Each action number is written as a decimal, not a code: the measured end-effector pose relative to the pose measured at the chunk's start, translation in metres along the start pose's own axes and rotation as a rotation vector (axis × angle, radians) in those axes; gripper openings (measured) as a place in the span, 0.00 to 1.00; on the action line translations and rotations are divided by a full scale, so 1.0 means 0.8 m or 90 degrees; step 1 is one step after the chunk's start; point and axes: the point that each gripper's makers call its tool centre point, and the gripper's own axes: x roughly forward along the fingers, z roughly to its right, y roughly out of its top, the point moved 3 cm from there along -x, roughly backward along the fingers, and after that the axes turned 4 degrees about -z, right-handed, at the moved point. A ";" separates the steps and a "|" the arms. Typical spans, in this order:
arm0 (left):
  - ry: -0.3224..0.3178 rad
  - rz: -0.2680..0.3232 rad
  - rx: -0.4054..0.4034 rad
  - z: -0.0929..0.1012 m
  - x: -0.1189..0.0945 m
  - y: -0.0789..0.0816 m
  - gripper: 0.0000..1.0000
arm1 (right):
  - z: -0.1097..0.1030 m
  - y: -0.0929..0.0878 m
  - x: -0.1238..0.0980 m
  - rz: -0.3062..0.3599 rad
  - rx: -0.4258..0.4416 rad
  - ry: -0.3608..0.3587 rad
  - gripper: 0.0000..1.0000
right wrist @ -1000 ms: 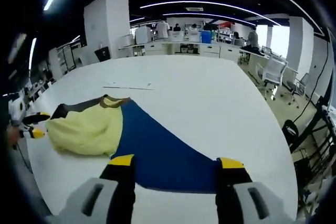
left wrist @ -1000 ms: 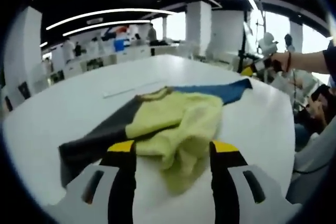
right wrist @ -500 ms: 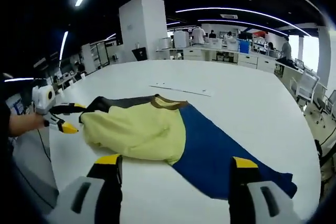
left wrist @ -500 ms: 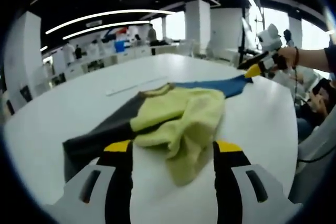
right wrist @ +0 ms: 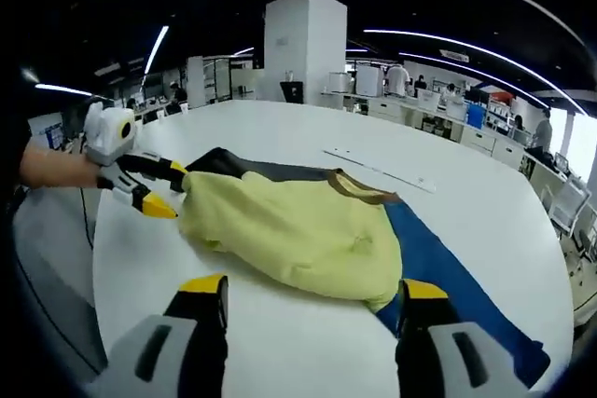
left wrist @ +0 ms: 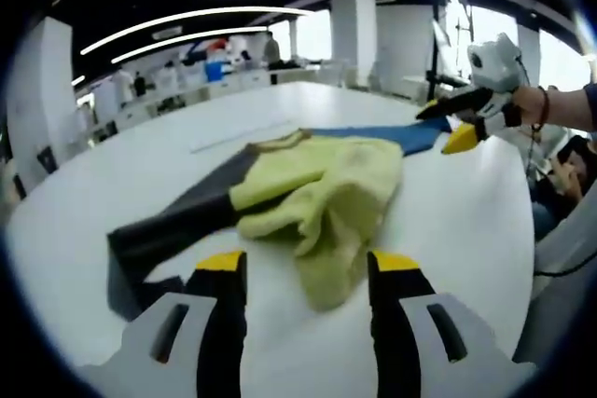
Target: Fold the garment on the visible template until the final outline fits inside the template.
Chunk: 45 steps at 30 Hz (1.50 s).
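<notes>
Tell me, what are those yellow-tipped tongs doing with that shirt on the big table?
A person holds one pair of tongs in each hand and is working on a garment spread on a white table. The garment has a yellow middle, a dark sleeve and a blue sleeve, and it lies bunched and not neatly folded. The left tongs sit open at the dark-sleeve end. The right tongs hover open near the blue sleeve. Neither grips any cloth at this moment.
</notes>
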 end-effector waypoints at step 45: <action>-0.035 -0.008 -0.043 0.017 0.011 -0.004 0.01 | -0.081 0.025 0.085 -0.004 -0.147 0.044 0.00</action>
